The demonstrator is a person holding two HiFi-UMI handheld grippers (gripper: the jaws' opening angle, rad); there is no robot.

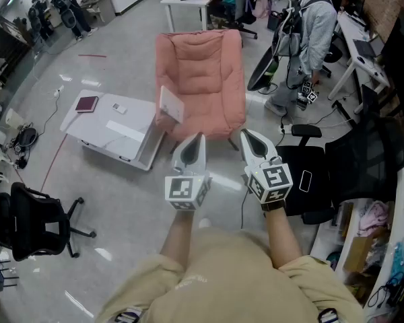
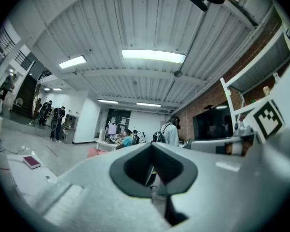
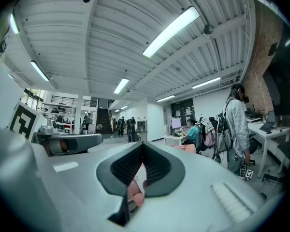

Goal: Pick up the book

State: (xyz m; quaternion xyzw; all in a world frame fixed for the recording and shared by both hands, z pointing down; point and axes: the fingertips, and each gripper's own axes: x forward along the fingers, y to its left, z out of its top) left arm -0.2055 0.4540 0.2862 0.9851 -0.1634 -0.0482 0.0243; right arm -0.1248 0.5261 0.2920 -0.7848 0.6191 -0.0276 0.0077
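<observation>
A dark red book lies on the far left corner of a low white table, well ahead and to the left of both grippers. The left gripper view shows the book small at its lower left. My left gripper and right gripper are held side by side over the floor, pointing level toward a pink armchair. Both are shut with nothing between the jaws, as the left gripper and right gripper show in their own views.
A flat white panel leans against the armchair's left side. A black office chair stands at the left, another black chair at the right. A person stands by desks at the back right. Cables lie on the floor.
</observation>
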